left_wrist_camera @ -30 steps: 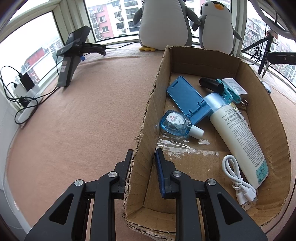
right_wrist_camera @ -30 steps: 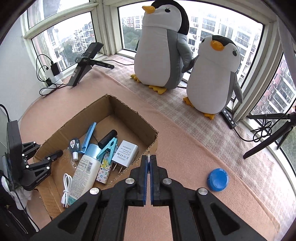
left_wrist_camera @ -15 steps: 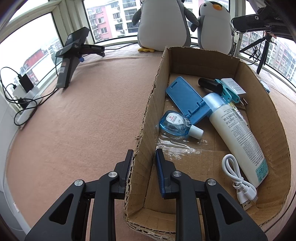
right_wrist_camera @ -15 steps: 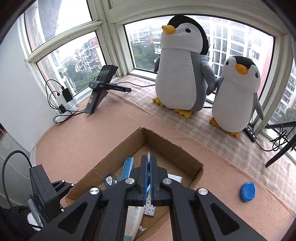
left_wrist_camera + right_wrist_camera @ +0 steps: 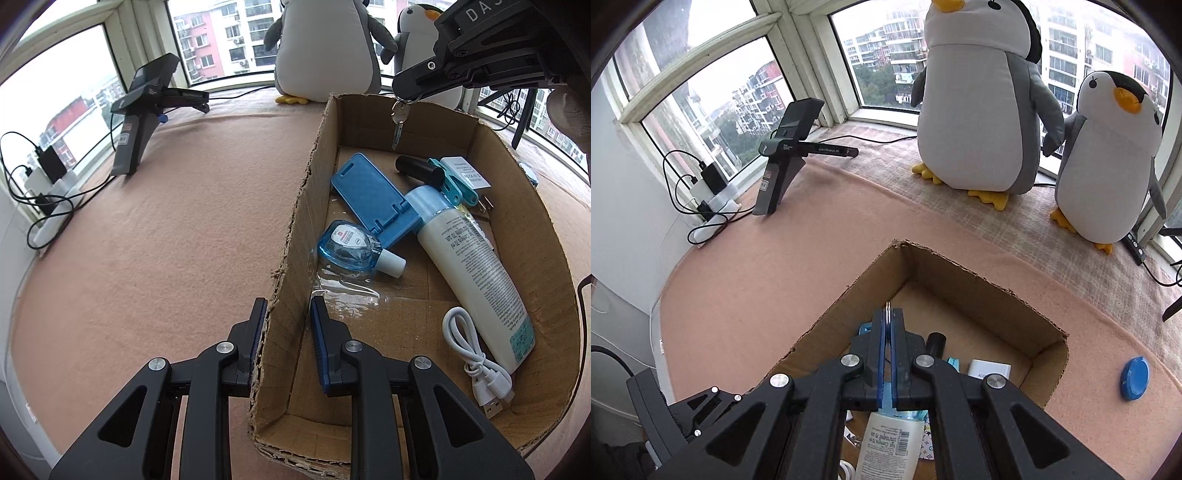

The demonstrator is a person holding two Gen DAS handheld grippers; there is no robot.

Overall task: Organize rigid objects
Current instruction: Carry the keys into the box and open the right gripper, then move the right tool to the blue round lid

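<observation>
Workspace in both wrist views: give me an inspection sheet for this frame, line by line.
Surface: pinkish-brown felt mat, nothing spilled.
Job's things: open brown cardboard box holds a blue phone stand, white lotion tube, clear blue bottle, black cylinder, teal clip, white charger; silver key hangs above it.
Clutter: blue round lid on the mat outside the box.
Grippers: left claw clamps the box's near wall; right claw shut on the key's ring.
Cables: coiled white USB cable in the box; black leads by the window.
Surroundings: two plush penguins, black stand.
</observation>
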